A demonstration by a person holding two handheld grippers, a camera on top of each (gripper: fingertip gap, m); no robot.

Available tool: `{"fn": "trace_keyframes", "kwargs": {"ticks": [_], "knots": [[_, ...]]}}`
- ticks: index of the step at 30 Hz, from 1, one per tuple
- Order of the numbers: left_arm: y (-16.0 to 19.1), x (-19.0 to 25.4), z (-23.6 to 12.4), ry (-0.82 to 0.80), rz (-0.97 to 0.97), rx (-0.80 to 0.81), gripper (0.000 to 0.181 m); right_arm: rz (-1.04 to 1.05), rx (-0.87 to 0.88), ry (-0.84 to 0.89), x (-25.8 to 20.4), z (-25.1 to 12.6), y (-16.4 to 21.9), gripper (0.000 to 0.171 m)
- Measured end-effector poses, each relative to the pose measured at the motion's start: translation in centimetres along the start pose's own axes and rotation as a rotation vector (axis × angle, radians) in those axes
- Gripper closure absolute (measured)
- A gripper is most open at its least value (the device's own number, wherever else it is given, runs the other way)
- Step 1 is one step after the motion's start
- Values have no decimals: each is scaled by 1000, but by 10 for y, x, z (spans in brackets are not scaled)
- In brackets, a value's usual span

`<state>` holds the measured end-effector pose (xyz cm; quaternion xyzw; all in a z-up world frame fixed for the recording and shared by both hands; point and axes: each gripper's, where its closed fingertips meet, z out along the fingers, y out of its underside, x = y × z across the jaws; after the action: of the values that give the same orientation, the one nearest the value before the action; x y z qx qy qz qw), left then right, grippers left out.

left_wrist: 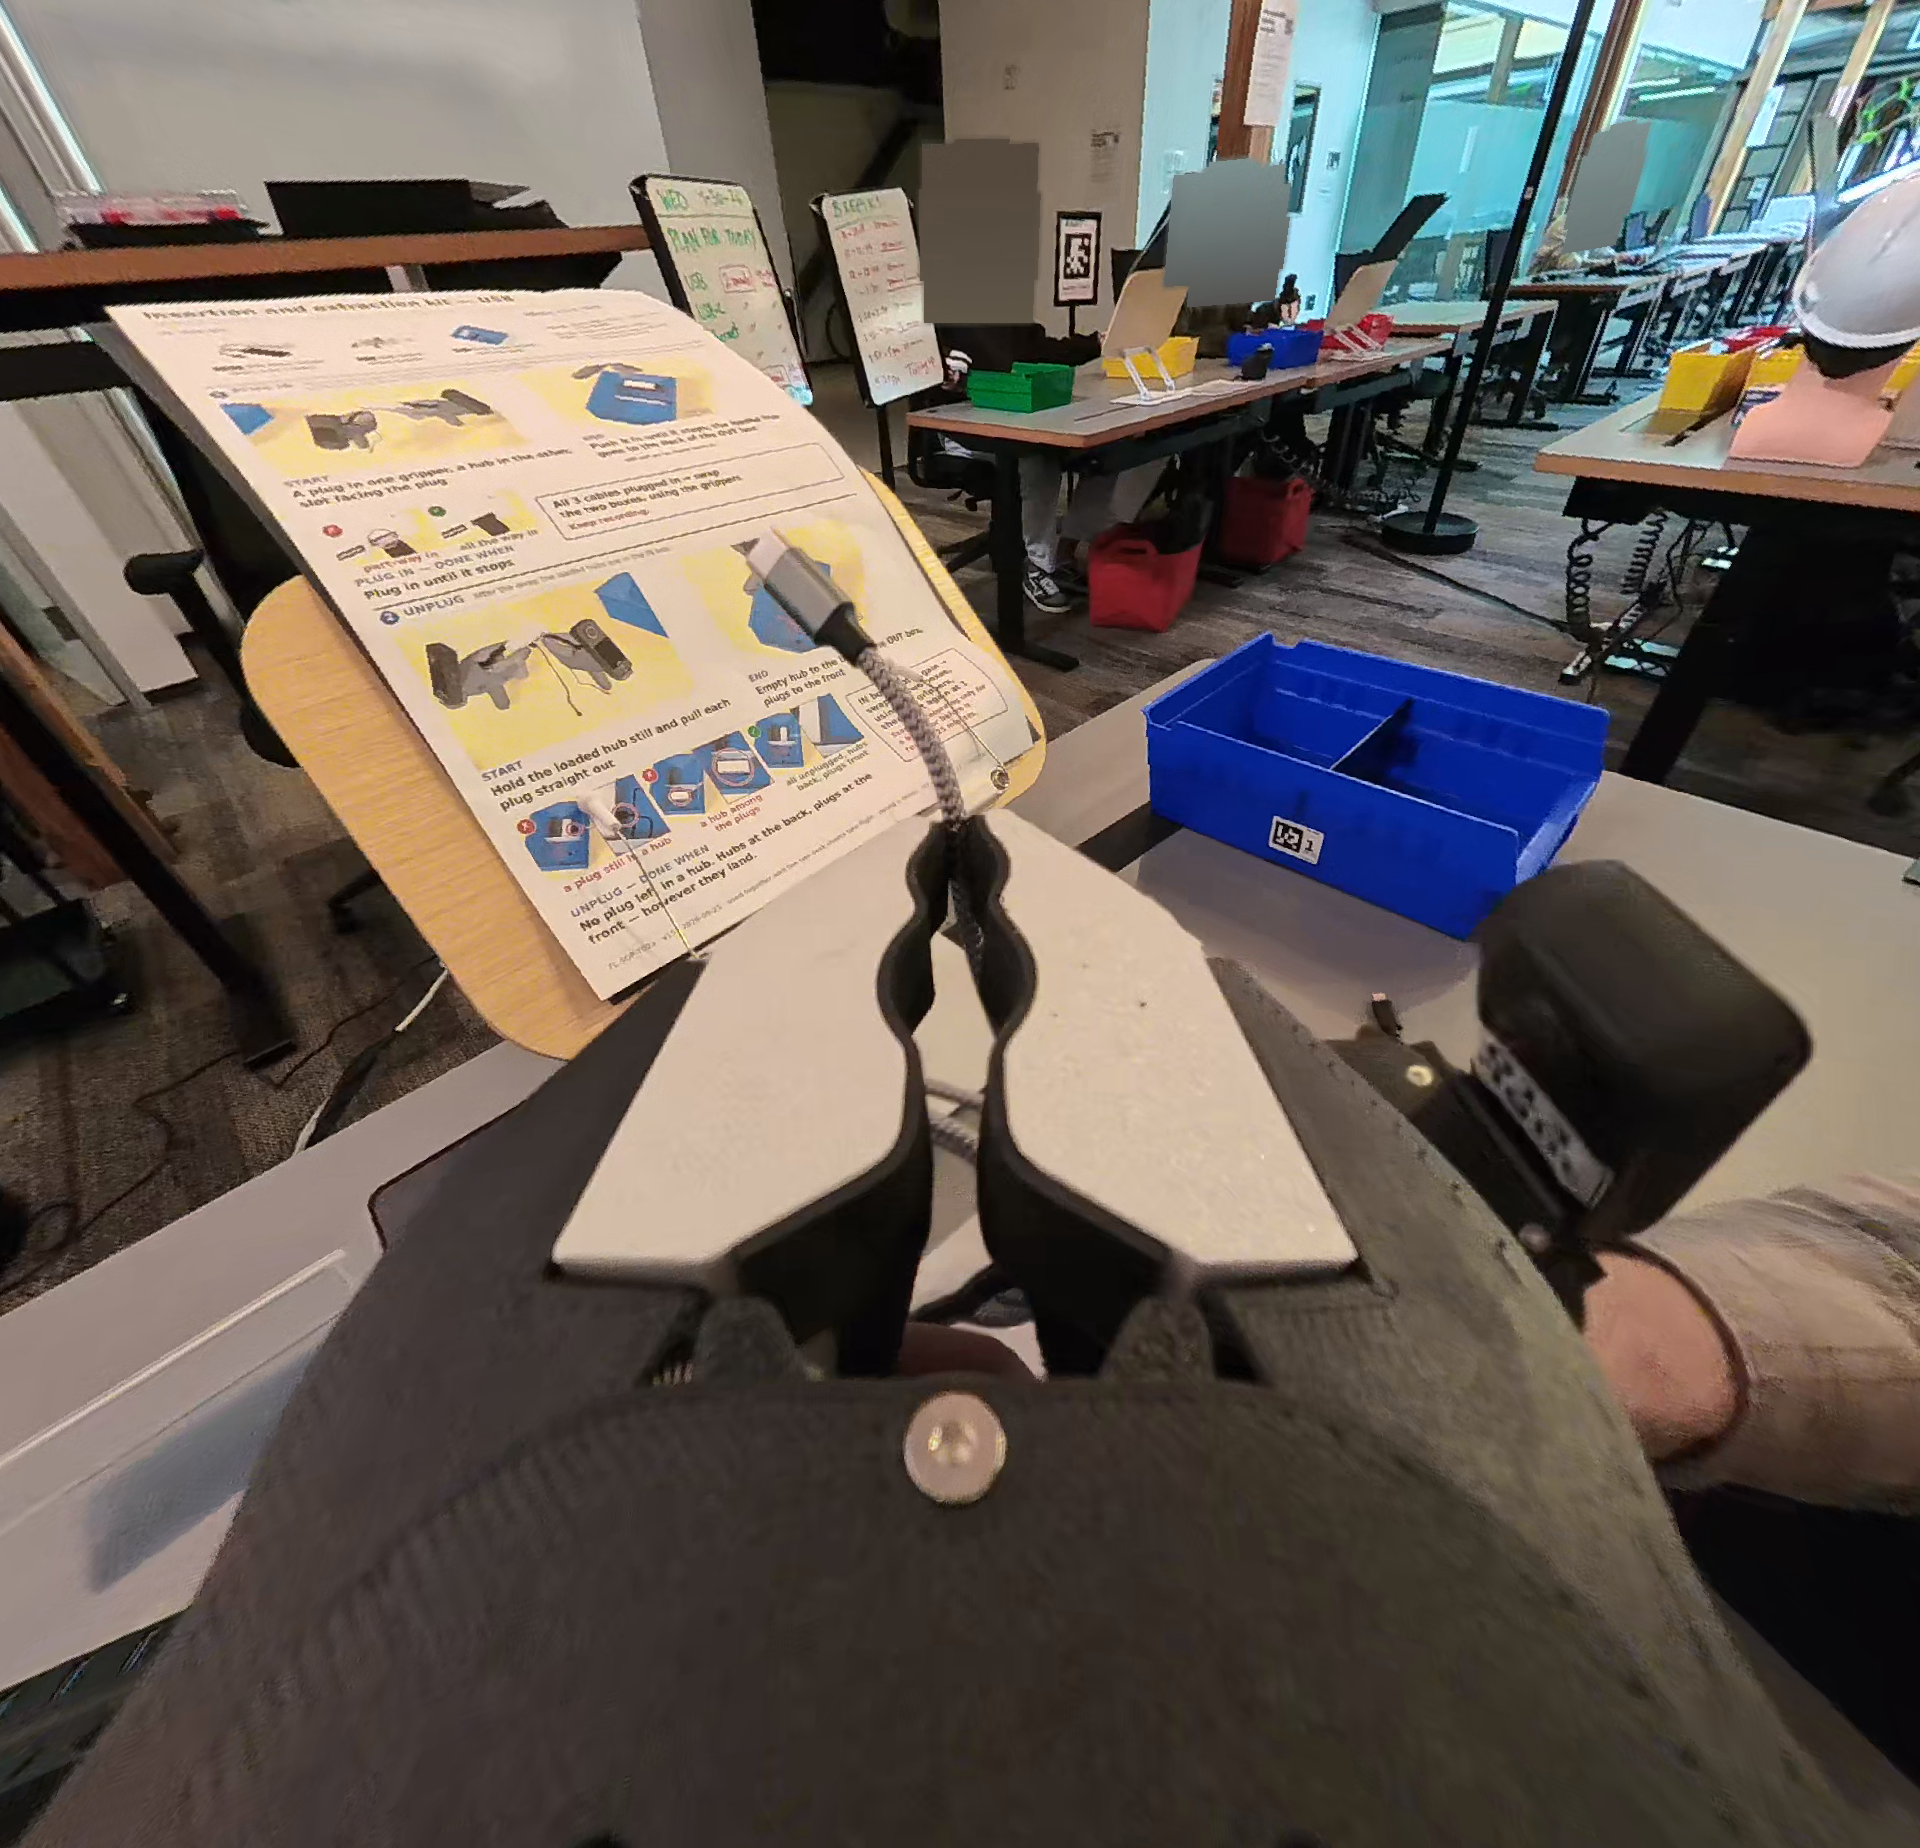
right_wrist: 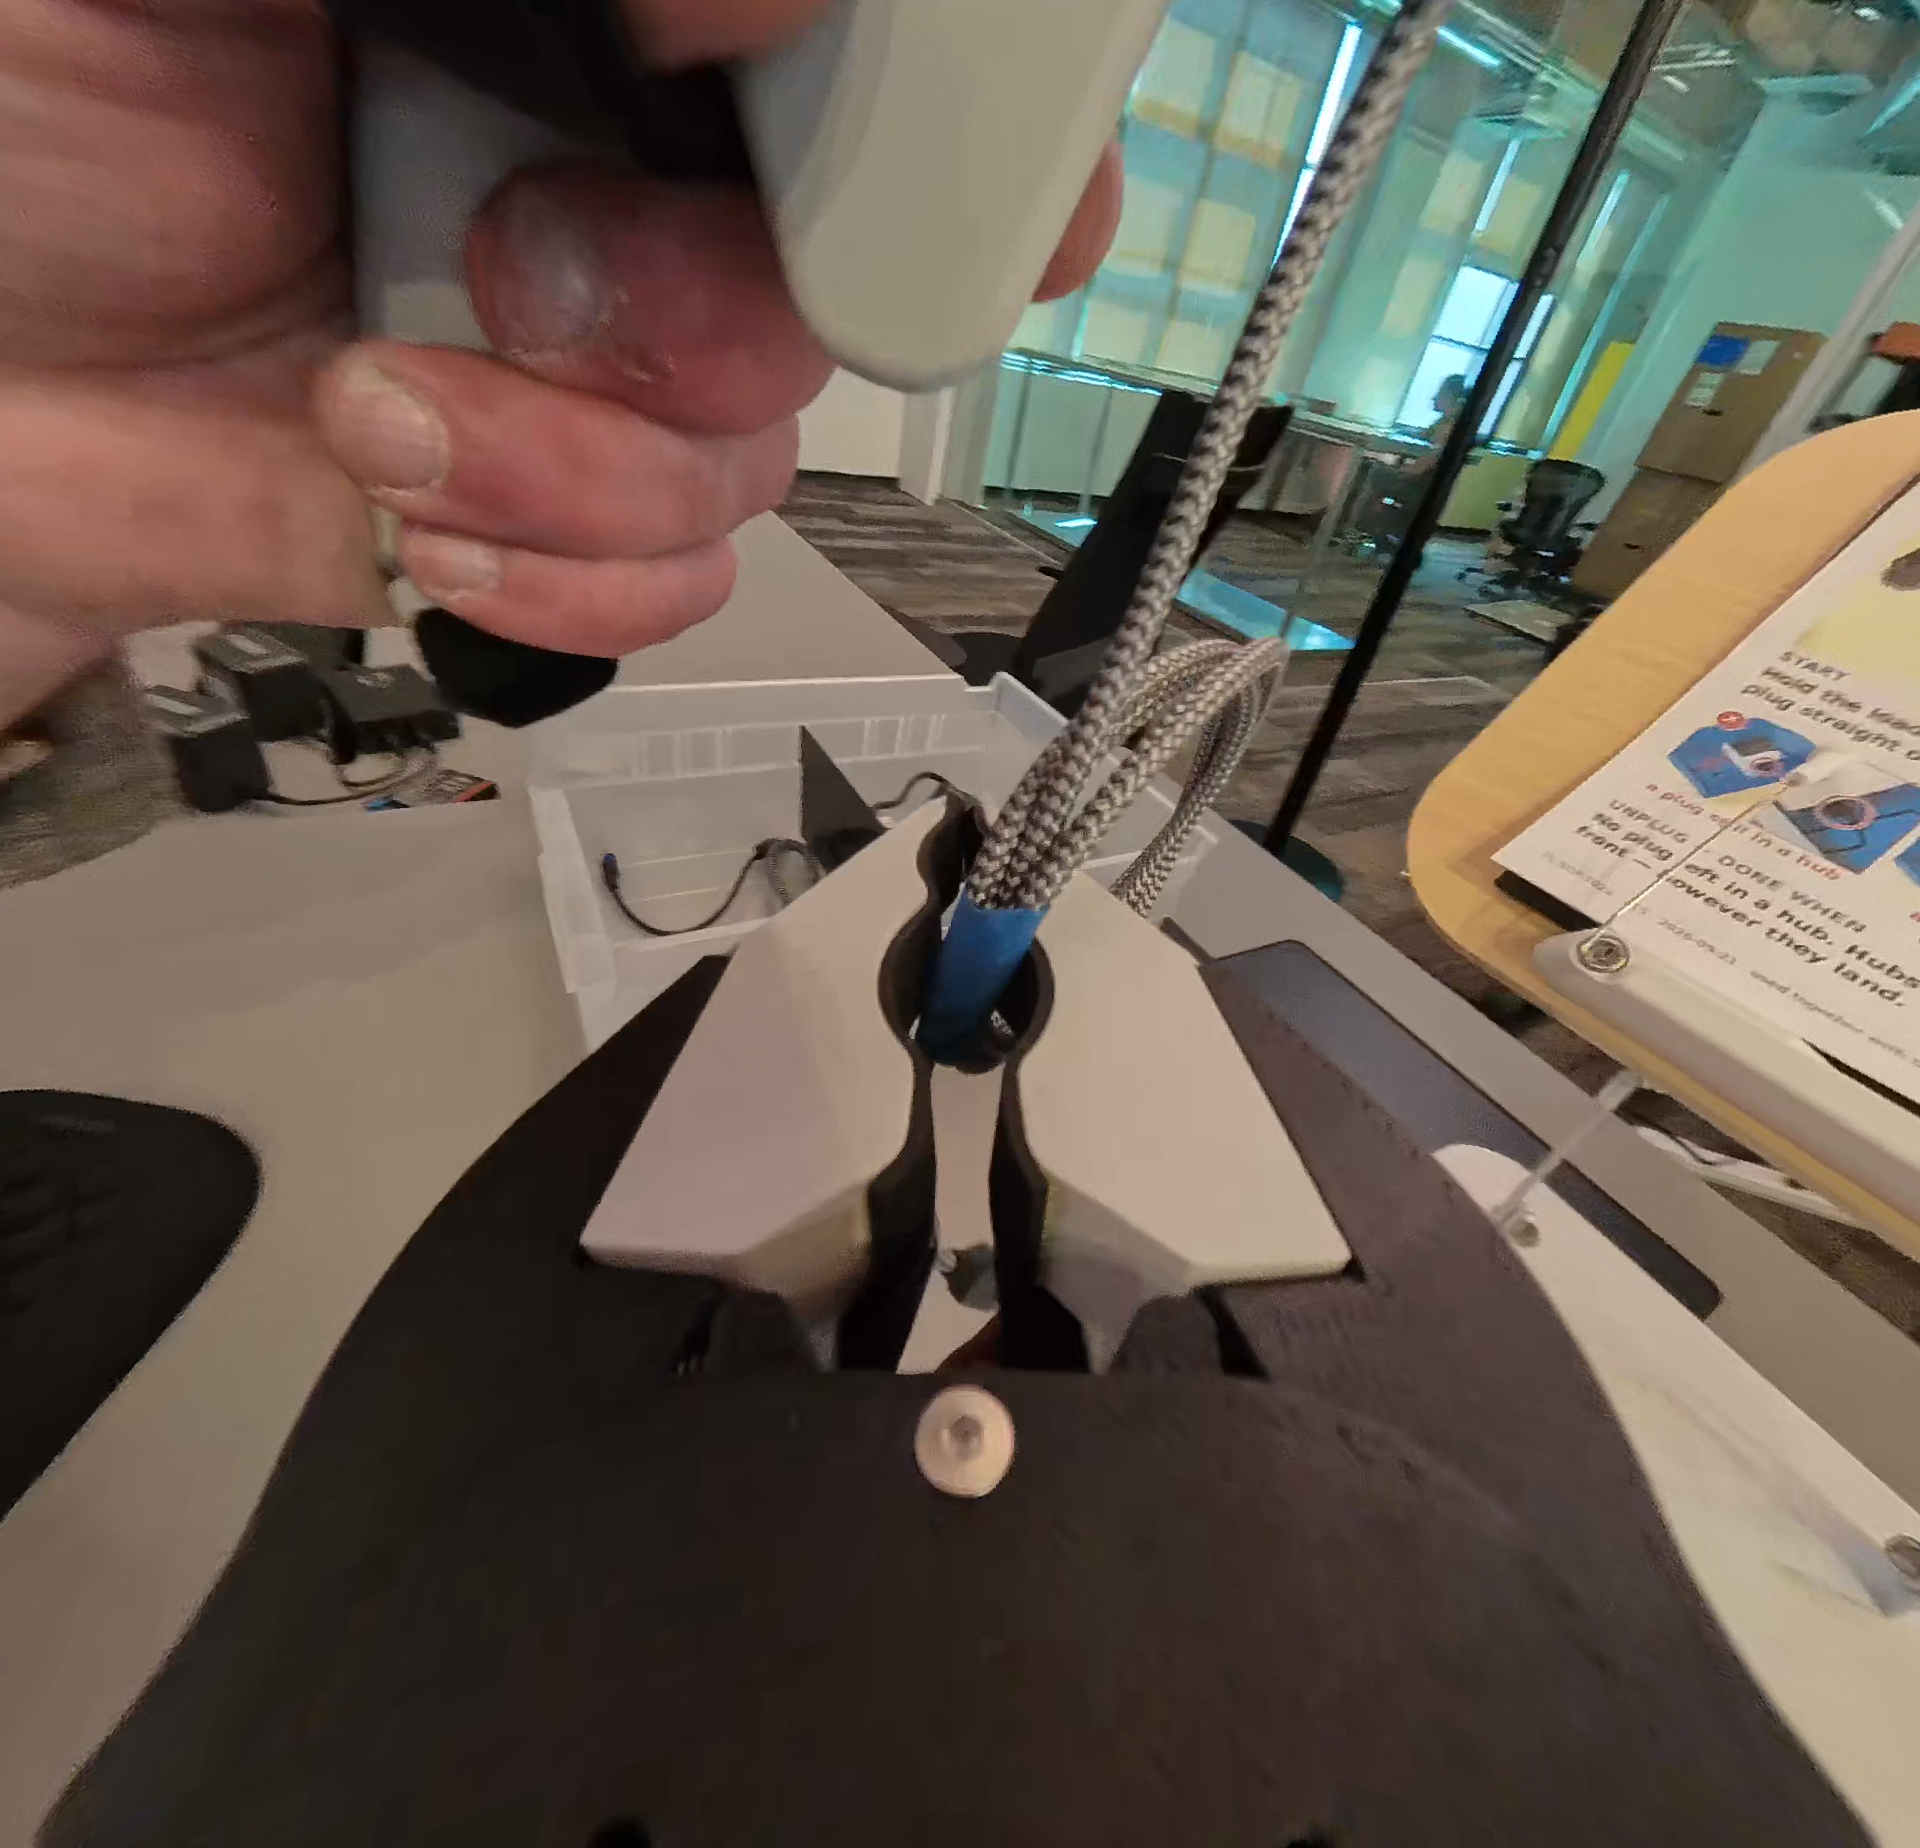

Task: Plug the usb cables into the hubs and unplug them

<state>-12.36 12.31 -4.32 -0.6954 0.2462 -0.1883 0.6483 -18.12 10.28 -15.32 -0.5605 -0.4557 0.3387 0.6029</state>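
Note:
In the left wrist view my left gripper (left_wrist: 951, 842) is shut on a grey braided usb cable (left_wrist: 914, 718). The cable's silver plug (left_wrist: 800, 577) stands up beyond the fingertips, in front of the instruction sheet. In the right wrist view my right gripper (right_wrist: 987, 863) is shut on the same kind of braided cable at its coiled bundle, which is wrapped in blue tape (right_wrist: 977, 967). One strand (right_wrist: 1247, 344) runs up and away from the bundle. A hand (right_wrist: 416, 344) on the other gripper fills the top left. No hub sits at either gripper.
A blue divided bin (left_wrist: 1371, 759) stands on the grey table at the right. A white divided bin (right_wrist: 623, 863) holds a thin dark cable (right_wrist: 675, 905). An instruction sheet (left_wrist: 540, 572) leans on a wooden stand. Black boxes (right_wrist: 301, 707) lie far left. About 12 centimeters separates my left fingertips from my right.

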Motion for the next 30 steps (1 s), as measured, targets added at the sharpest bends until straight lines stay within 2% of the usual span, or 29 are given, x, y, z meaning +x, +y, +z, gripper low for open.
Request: {"fn": "trace_keyframes", "kwargs": {"ticks": [9,13,15,17,21,23,26,28,30], "knots": [[15,-2,11,12,-11,-48,177,218,18,-200,-4,-43,-3,171],[27,-1,18,41,-15,-82,175,197,-52,-220,-3,-55,7,171],[32,-2,17,36,29,-87,167,194,-109,-256,-6,-60,17,171],[35,-2,11,29,118,-90,151,189,-181,-326,-12,-66,29,171],[33,6,-10,-14,374,-100,130,131,-361,-449,-20,-80,64,171],[41,31,-17,77,545,-152,130,82,-442,-515,-27,-88,77,171],[83,62,-15,235,706,-339,129,12,-529,-621,-39,-100,86,171],[112,70,-12,306,767,-447,129,-15,-552,-688,-46,-107,85,171],[128,79,-11,391,779,-465,133,-39,-564,-741,-50,-114,83,171]]}}
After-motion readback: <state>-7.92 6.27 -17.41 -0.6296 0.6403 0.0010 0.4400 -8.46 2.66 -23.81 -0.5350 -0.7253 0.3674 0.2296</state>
